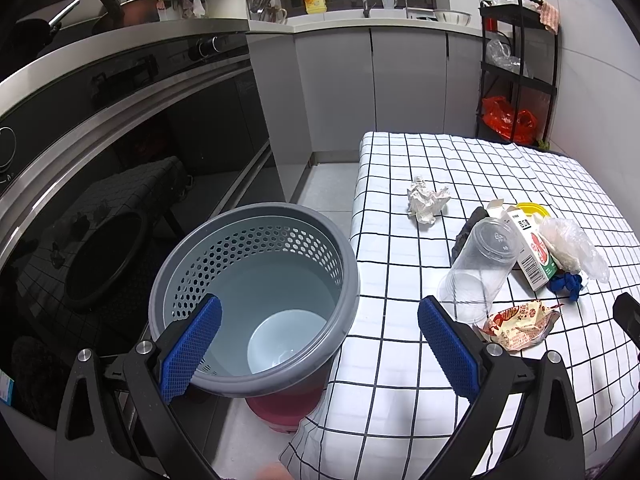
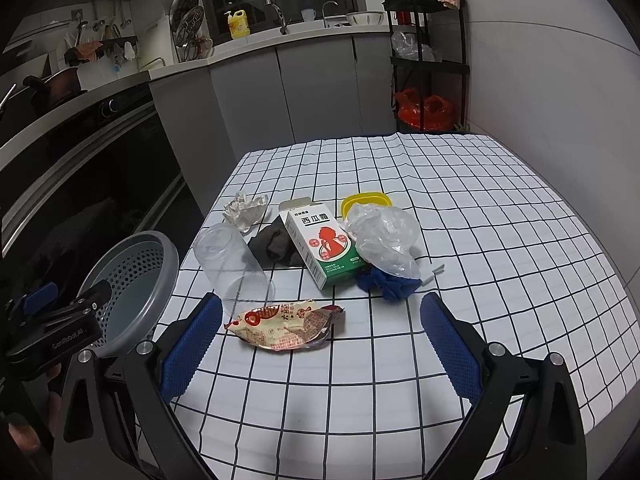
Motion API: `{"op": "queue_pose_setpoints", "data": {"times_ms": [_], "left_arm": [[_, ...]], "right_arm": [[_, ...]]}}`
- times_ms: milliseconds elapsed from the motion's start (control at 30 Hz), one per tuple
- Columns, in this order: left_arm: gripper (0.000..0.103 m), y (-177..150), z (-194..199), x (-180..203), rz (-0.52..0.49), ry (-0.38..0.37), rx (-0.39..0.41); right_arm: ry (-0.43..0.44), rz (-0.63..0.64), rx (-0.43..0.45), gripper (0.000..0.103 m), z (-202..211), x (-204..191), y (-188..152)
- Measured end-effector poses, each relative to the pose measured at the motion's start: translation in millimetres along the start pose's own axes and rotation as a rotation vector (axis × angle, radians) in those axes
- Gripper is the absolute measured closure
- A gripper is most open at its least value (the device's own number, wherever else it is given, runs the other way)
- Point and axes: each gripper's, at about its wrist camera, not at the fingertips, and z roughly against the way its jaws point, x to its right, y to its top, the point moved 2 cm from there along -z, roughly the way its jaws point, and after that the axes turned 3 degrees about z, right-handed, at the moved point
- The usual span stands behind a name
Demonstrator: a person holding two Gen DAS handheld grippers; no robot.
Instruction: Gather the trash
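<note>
Both grippers spread wide, nothing held. Left gripper [image 1: 320,344] poised over the bin [image 1: 256,300], one pad inside the rim, the other above the table [image 1: 400,360] edge. Inside the bin, only a pale bowl-like shape [image 1: 286,340]. Right gripper [image 2: 320,340] low over the cloth, wrapper [image 2: 286,326] lying just ahead between the pads and slightly toward the left one.

Beyond the wrapper: clear cup [image 2: 234,270] on its side, nearly touching it; further ahead a box [image 2: 320,242], dark rag [image 2: 274,246], plastic bag [image 2: 382,236], blue scrap [image 2: 390,282], yellow lid [image 2: 366,200], crumpled tissue [image 2: 244,210].

Risks, as judged: closing on the flat wrapper could pinch the cloth too and drag the whole pile. Left pad could nudge the cup and set it rolling toward the table edge. Crinkly foil likely to slip from a shallow grip. Bin close to the table, so a careless left pad could knock it.
</note>
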Motion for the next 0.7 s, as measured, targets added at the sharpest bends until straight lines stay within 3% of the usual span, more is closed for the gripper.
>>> {"op": "queue_pose_setpoints", "data": {"times_ms": [700], "left_arm": [[0.006, 0.0, -0.1, 0.1, 0.000, 0.001, 0.000]], "right_arm": [[0.007, -0.006, -0.001, 0.008, 0.4, 1.3, -0.5]]}}
